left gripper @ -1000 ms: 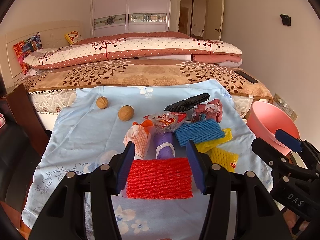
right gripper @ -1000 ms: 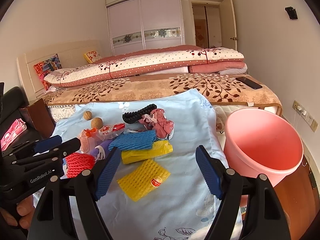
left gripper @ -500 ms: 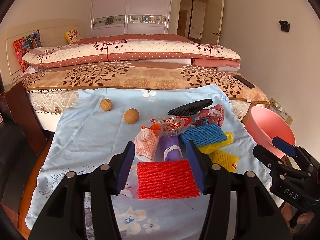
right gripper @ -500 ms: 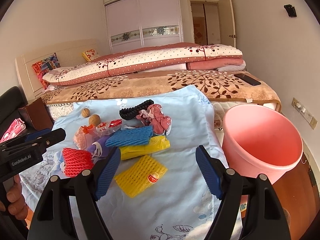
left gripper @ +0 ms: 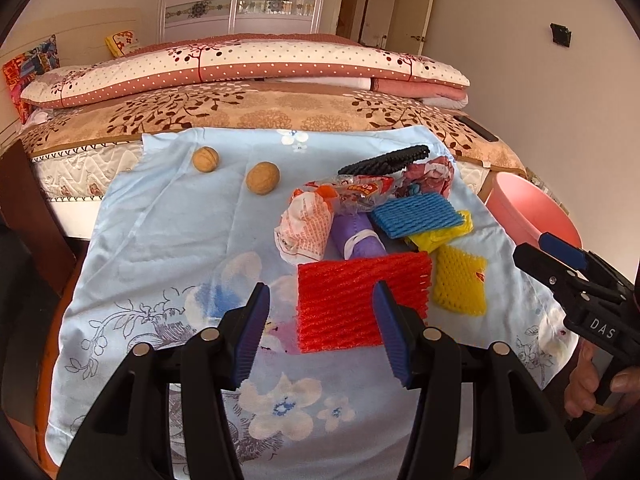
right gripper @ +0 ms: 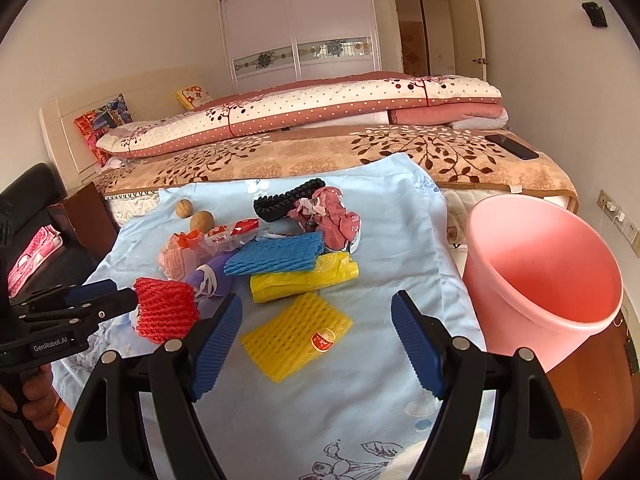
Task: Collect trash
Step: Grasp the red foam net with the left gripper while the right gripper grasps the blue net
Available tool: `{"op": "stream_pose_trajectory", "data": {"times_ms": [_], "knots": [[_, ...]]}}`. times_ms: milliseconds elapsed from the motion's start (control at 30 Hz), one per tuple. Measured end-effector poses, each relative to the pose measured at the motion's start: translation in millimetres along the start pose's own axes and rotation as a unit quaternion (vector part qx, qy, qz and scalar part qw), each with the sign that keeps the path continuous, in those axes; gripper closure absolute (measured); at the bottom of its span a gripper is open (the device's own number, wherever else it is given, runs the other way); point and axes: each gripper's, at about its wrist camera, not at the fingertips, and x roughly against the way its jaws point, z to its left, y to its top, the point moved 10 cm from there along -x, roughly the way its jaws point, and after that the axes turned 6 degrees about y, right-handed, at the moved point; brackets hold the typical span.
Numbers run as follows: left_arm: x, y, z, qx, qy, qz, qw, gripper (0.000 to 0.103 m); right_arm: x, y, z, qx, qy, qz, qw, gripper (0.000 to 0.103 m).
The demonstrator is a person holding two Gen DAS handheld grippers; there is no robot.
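Note:
Trash lies in a heap on a light blue floral cloth [left gripper: 168, 240]. A red foam net [left gripper: 340, 300] lies nearest my left gripper [left gripper: 322, 312], which is open and empty just in front of it. A yellow foam net [right gripper: 296, 336] lies just ahead of my right gripper [right gripper: 316, 332], which is open and empty. Behind are a yellow plastic bag [right gripper: 304, 280], a blue foam net [right gripper: 276, 256], a purple wrapper [left gripper: 358, 240], an orange-white wrapper [left gripper: 306, 228], a black foam net [right gripper: 288, 200] and crumpled red paper [right gripper: 332, 220]. A pink bucket [right gripper: 540, 276] stands at the right.
Two walnuts [left gripper: 262, 178] lie on the cloth at the far left. A bed [right gripper: 320, 152] with folded quilts stands behind. A black phone [right gripper: 512, 146] lies on the bed's right end. A dark chair [right gripper: 24, 216] stands at the left.
My left gripper has drawn back and to the left, so the red net now lies right of centre. My right gripper has drawn back a little. Both stay open.

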Motion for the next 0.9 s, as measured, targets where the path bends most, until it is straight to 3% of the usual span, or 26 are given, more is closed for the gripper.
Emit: {"op": "stream_pose_trajectory", "data": {"times_ms": [133,400,533,600,767,900], "knots": [[-13,-1,0,-0.006,-0.012,0.013,0.9998,0.049,-2,-2,-2,-0.003,-0.001,0.005,1.0,0.027],[-28,-6,1,0.023,-0.071,0.036,0.9966,0.049,-10,-6,-5,-0.009,-0.005,0.018,1.0,0.027],[-27,-7,0,0.028,-0.079,0.041,0.9957,0.081,-15,-7,-3,-0.005,-0.005,0.024,1.0,0.027],[-26,-8,2,0.033,-0.08,0.042,0.9953,0.089,-18,-6,-1,-0.003,-0.003,0.026,1.0,0.027],[-19,-6,5,0.043,-0.082,0.033,0.9952,0.097,-24,7,1,-0.01,0.008,0.028,1.0,0.027],[-7,-2,8,0.045,-0.081,0.02,0.9955,0.098,-34,21,3,-0.019,0.021,0.031,0.999,0.036]]}}
